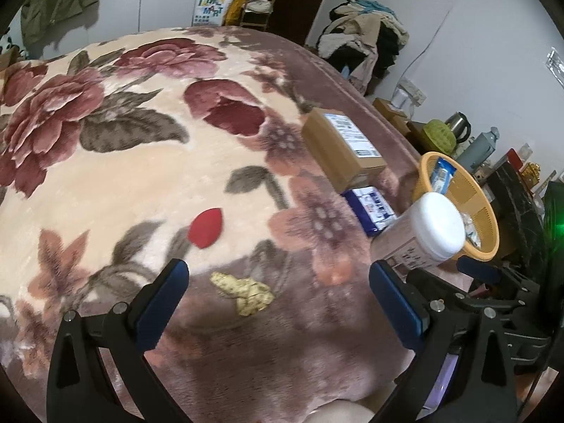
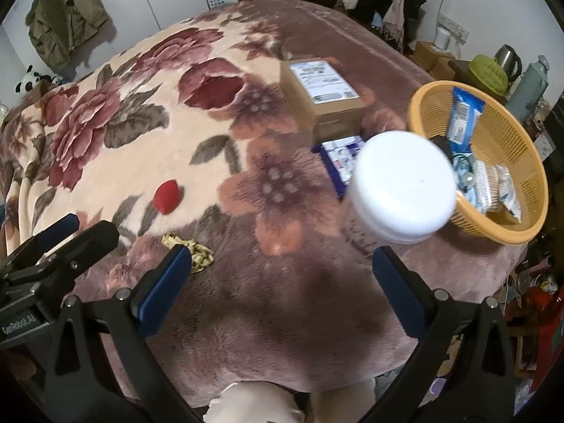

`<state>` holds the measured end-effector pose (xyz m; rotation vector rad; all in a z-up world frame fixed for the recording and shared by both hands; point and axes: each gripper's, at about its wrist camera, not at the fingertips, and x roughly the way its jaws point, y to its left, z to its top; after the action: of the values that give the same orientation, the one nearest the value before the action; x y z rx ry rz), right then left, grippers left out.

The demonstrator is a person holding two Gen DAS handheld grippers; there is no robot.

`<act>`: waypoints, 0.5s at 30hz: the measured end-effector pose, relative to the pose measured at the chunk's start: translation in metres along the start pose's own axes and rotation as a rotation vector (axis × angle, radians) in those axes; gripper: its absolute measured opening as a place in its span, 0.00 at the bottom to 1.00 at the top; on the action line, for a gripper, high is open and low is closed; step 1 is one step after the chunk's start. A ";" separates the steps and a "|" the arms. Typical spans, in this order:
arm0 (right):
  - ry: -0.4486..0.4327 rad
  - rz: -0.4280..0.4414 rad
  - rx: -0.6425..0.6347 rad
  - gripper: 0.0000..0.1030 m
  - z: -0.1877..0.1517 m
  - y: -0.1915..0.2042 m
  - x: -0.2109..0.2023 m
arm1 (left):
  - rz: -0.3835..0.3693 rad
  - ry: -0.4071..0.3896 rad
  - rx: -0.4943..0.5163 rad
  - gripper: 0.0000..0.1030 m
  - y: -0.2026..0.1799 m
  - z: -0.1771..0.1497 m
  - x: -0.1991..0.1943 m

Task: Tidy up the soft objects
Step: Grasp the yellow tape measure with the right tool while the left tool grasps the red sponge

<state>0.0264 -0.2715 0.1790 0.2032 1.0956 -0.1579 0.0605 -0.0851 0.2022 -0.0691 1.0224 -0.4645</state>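
A red teardrop sponge (image 1: 206,227) (image 2: 167,195) lies on the floral blanket. A crumpled yellow-patterned soft piece (image 1: 246,290) (image 2: 199,253) lies nearer, just ahead of my left gripper (image 1: 278,275), which is open and holds nothing. My right gripper (image 2: 282,257) is also open and holds nothing. A white-lidded jar (image 2: 402,183) (image 1: 435,227) sits just beyond its right fingertip, blurred, beside the orange basket (image 2: 507,141) (image 1: 470,190). The basket holds a blue packet, tissue packs and a brush. A blue tissue pack (image 1: 370,209) (image 2: 338,157) lies on the blanket by the jar.
A cardboard box (image 1: 342,148) (image 2: 320,91) rests on the bed behind the tissue pack. The bed edge drops off right of the basket, where a kettle, flask and clutter stand. A clothes pile and a door are at the far end. The person's legs show below.
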 end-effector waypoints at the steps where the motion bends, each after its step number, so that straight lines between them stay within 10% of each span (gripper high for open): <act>1: 0.003 0.001 -0.003 1.00 -0.001 0.003 0.002 | 0.005 0.002 -0.005 0.99 0.005 -0.001 0.000; 15: 0.095 0.021 -0.022 1.00 -0.024 0.029 0.040 | 0.059 0.052 -0.068 0.99 0.060 -0.020 0.017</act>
<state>0.0306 -0.2383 0.1348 0.2034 1.1888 -0.1184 0.0711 -0.0350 0.1620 -0.0879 1.0885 -0.3795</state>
